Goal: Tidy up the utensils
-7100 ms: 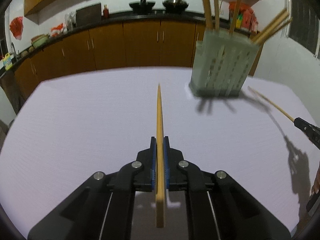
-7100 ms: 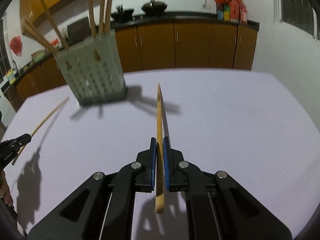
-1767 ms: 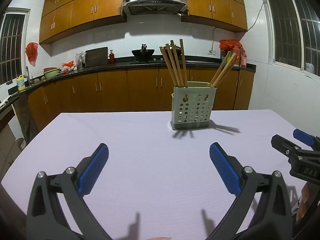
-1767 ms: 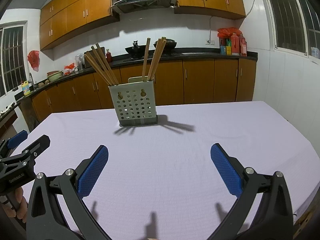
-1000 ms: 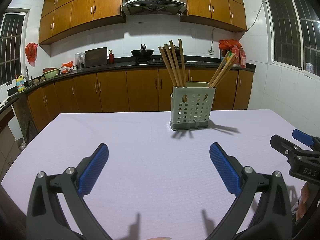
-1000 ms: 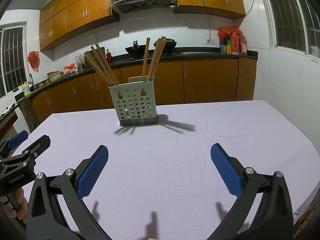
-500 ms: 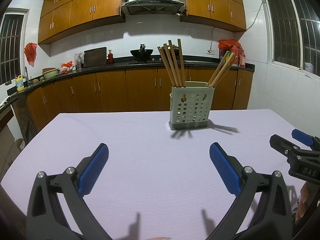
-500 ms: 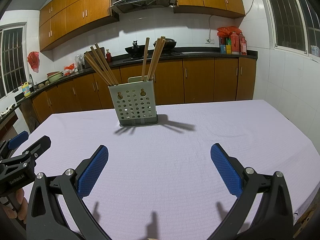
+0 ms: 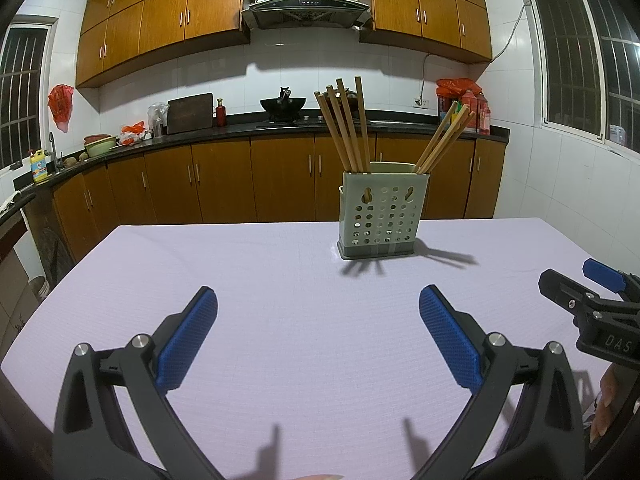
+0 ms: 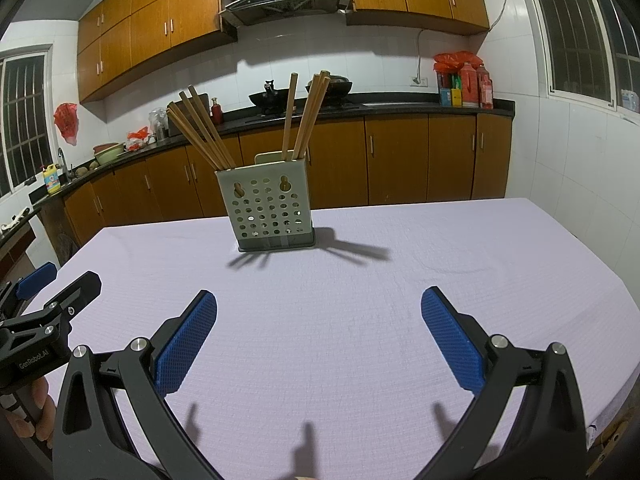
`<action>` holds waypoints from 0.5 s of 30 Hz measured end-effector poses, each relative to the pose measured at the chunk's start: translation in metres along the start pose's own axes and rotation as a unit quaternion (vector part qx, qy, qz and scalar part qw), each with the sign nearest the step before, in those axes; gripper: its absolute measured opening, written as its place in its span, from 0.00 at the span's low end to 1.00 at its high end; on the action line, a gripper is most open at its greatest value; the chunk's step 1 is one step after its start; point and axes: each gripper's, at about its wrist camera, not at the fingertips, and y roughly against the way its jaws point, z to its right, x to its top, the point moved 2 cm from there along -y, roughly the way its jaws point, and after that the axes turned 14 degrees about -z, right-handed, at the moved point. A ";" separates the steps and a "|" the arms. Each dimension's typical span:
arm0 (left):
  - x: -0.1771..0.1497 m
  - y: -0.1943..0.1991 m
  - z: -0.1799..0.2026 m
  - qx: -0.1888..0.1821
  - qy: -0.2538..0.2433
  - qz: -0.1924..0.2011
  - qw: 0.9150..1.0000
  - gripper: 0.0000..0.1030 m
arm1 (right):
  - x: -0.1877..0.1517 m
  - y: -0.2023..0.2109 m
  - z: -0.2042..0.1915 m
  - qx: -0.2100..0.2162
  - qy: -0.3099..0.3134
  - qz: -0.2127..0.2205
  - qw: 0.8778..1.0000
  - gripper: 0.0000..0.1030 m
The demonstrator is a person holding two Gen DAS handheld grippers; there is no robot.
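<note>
Both tools, left tool [image 9: 318, 332] and right tool [image 10: 319, 332], gape wide, well short of the seemingly chopstick-filled holder [image 9: 383, 216].

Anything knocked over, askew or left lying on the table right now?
Nothing stands out. The holder stands upright on the table, with the chopsticks in it in two leaning bunches. No chopstick lies on the cloth in either view. Both the left gripper and the right gripper are open and hold nothing.
</note>
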 end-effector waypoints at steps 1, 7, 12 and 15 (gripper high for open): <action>0.000 0.000 0.000 0.000 0.000 0.000 1.000 0.96 | 0.000 0.000 0.000 0.000 0.000 0.000 1.000 0.98; 0.000 0.000 0.000 0.000 0.000 0.000 1.000 0.96 | -0.001 0.000 0.000 0.000 -0.001 0.000 1.000 0.98; 0.000 0.000 0.000 0.001 0.000 0.000 1.000 0.96 | -0.001 0.000 0.000 0.000 -0.001 0.000 1.000 0.98; 0.000 0.001 0.000 0.002 -0.001 0.001 1.000 0.96 | -0.001 0.000 0.000 0.000 -0.001 0.000 1.000 0.98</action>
